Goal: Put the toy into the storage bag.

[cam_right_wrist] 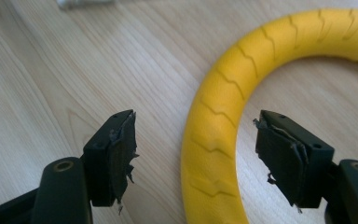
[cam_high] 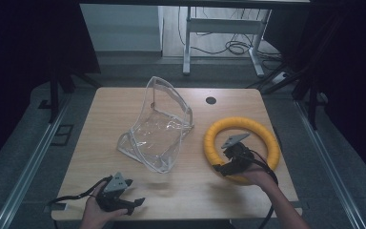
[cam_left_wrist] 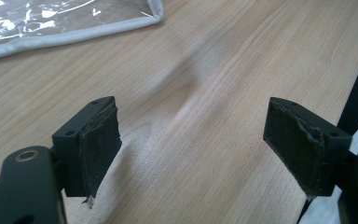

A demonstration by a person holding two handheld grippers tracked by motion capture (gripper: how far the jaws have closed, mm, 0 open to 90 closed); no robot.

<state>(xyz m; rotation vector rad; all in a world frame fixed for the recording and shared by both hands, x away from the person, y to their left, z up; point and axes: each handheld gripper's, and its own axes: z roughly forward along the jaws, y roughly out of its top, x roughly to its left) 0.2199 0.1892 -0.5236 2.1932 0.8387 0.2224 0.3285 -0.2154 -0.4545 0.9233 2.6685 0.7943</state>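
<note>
Yellow ring (cam_right_wrist: 214,140) lies between the right gripper (cam_right_wrist: 196,154)'s parted jaws, untouched.

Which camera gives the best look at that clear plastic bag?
The high view: the clear plastic bag shows whole, standing open on the table. The left gripper view catches one grey-edged corner; the right gripper view, a sliver at its top edge.

The right claw (cam_high: 228,164) is covering the near arc of the yellow ring (cam_high: 219,128); the right gripper view's edges are cropping the ring.
</note>
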